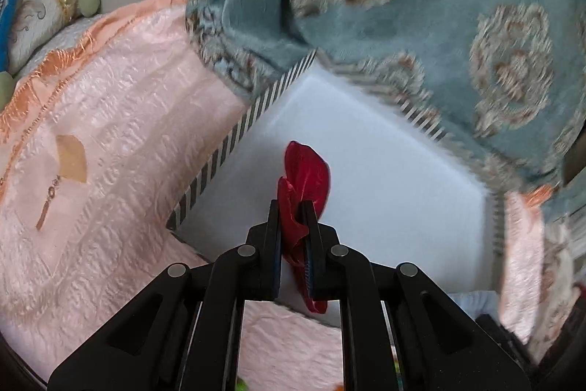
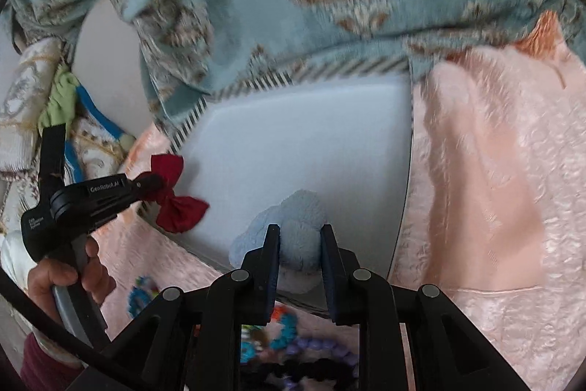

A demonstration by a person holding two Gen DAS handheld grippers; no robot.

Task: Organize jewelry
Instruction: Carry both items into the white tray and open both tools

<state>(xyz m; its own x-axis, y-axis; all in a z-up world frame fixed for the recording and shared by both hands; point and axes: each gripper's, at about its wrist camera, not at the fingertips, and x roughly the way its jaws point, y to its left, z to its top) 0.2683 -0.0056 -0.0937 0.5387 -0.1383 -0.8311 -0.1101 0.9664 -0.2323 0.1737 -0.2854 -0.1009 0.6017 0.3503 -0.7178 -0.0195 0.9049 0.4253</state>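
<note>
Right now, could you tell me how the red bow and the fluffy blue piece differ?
The red bow is smooth, shiny fabric, pinched at its knot by the left gripper; the fluffy blue piece is pale plush, bulkier, held wider by the right gripper. Both hang over the white box.

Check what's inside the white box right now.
The white box interior looks bare. The red bow and fluffy blue piece hang over it, each clamped in a hand-held gripper. The floor beneath them is hidden.

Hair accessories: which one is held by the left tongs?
The red bow, pinched in the left tongs; the fluffy pale-blue piece sits in the right tongs.
</note>
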